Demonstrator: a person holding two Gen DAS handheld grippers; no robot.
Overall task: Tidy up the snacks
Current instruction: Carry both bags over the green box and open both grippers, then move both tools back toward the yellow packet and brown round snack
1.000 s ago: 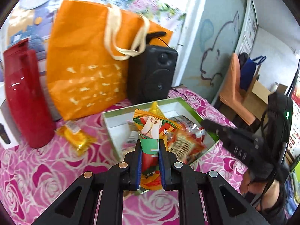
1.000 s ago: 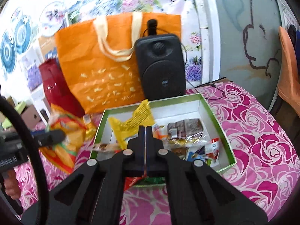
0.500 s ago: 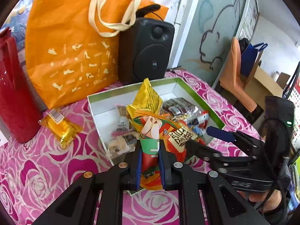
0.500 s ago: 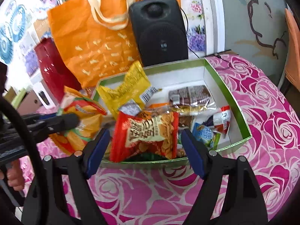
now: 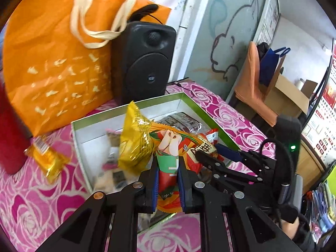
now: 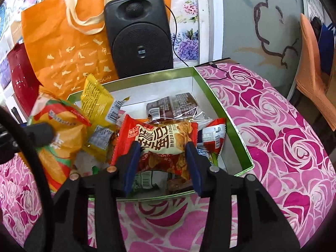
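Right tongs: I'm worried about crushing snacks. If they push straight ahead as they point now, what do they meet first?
Probably the red snack packet, lying between the open right tongs in the green box. Depth is unclear.

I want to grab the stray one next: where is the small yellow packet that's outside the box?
In the left wrist view, the yellow packet lies on the pink cloth, left of the box, below the orange bag.

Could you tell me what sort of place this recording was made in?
Probably a lived-in room at home: a table under a rose-patterned cloth, floral paper on the wall, a speaker and an orange tote bag.
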